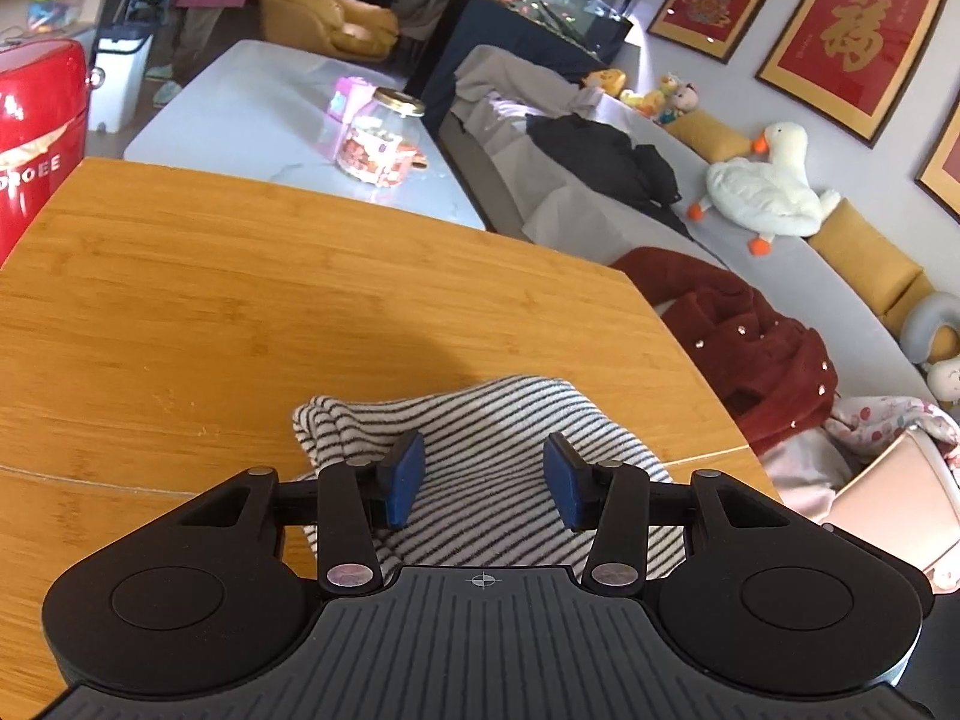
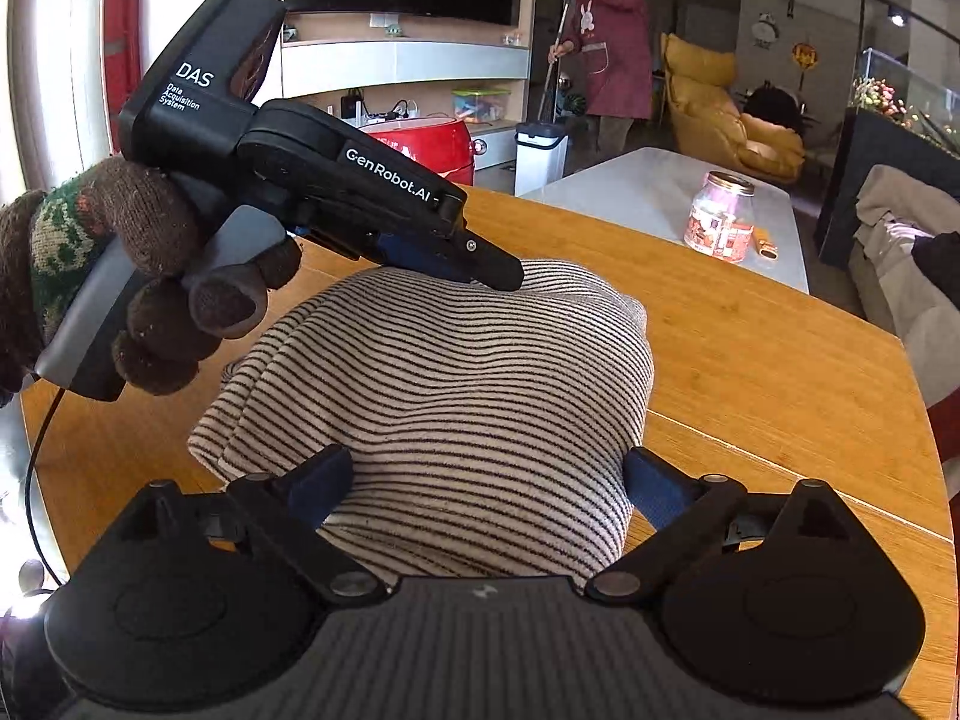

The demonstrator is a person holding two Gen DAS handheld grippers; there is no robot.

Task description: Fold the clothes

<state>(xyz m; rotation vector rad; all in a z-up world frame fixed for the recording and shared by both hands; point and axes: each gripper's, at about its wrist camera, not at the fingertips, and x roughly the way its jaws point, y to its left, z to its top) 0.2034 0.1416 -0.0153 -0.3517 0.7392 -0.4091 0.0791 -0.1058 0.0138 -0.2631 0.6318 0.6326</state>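
Two blue-padded fingers of the left gripper (image 1: pixel 485 483) stand apart in the left wrist view, holding nothing. Below and between them lies the striped garment (image 1: pixel 480 456), a folded bundle of white cloth with thin black stripes, on the wooden table (image 1: pixel 210 312) near its right edge. The cloth spreads past both pads on either side, with its rounded folded end just ahead of the fingertips. Beyond the table's far edge a glass jar (image 1: pixel 378 144) with a gold lid stands on a white marble table (image 1: pixel 252 102). A grey sofa (image 1: pixel 780 276) to the right carries a plush goose (image 1: pixel 768 186) and a dark red coat (image 1: pixel 756 342).

From the right wrist view, the right gripper (image 2: pixel 486 486) has its jaws spread wide, and the near end of the striped garment (image 2: pixel 444 396) bulges up between them; whether either blue pad touches the cloth cannot be told. The bundle lies in the middle of the wooden table (image 2: pixel 750 372), thick and rounded, with layered edges showing on its left side. At the bundle's far end, the left gripper (image 2: pixel 498 270) points down at the cloth with its tips at the cloth's top fold. A gloved hand (image 2: pixel 156 276) in brown knit holds its handle. The glass jar (image 2: pixel 720 219) stands on the marble table behind, and a person with a mop (image 2: pixel 606 42) stands farther back.
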